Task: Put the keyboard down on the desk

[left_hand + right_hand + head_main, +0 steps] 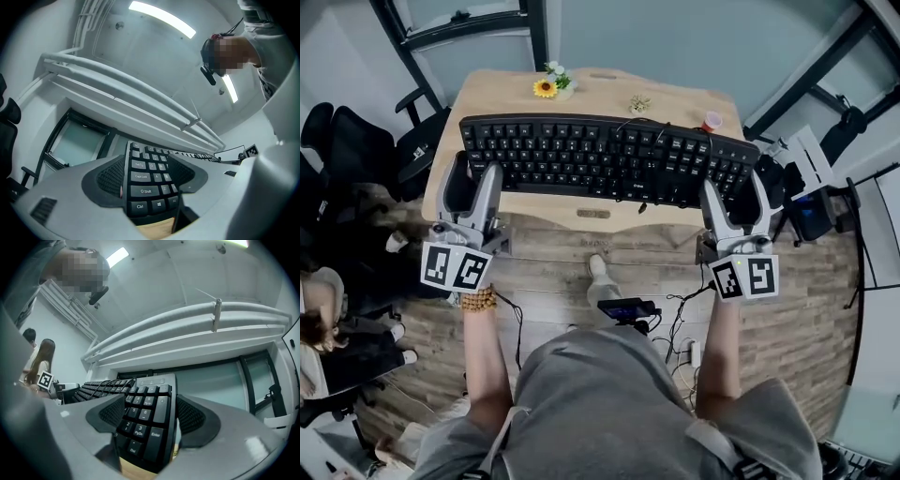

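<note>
Surface (600, 94) lying beneath left hand-held gripper (473, 176) and right hand-held gripper (733, 195). Keyboard (600, 159) spanning between them, low over wood; likely stiff, long, fairly light; short ends offering best hold. Left pinching Ctrl end, right pinching numpad end.

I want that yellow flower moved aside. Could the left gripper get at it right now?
Probably not: the left gripper is clamped on the keyboard, which sits between it and the flower.
</note>
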Demonstrator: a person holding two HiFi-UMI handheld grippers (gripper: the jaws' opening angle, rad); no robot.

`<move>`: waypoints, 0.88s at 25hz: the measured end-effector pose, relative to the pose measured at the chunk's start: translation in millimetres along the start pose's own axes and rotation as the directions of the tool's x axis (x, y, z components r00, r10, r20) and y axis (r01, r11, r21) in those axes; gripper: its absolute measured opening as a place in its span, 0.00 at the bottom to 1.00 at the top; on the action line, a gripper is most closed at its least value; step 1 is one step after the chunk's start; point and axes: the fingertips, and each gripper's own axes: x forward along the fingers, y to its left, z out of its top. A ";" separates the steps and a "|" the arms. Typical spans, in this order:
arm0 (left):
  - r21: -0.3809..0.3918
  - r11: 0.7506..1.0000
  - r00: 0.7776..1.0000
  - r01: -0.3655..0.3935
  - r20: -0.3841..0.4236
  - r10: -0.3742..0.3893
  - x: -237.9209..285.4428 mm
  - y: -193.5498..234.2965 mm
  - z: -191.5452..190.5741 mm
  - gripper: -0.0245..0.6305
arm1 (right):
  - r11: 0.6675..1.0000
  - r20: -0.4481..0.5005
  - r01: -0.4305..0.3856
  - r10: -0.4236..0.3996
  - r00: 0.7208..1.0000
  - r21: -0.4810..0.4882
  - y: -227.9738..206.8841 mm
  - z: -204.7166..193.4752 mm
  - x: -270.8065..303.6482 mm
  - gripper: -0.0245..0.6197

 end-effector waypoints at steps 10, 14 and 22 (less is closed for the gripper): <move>0.016 1.000 1.000 -0.001 0.021 0.001 1.5 0.1 0.8 0.47 | 1.000 0.029 0.001 -0.001 1.000 -0.008 0.4 1.1 -1.0 0.59; 0.023 1.000 0.999 -0.001 0.043 0.000 1.9 0.1 1.1 0.47 | 1.000 0.048 -0.003 0.004 0.999 -0.016 -0.1 2.7 -0.3 0.59; 0.032 0.999 0.999 -0.013 0.046 0.012 2.1 0.5 0.7 0.45 | 1.000 0.059 -0.009 0.009 0.998 -0.010 -1.7 -0.2 1.4 0.59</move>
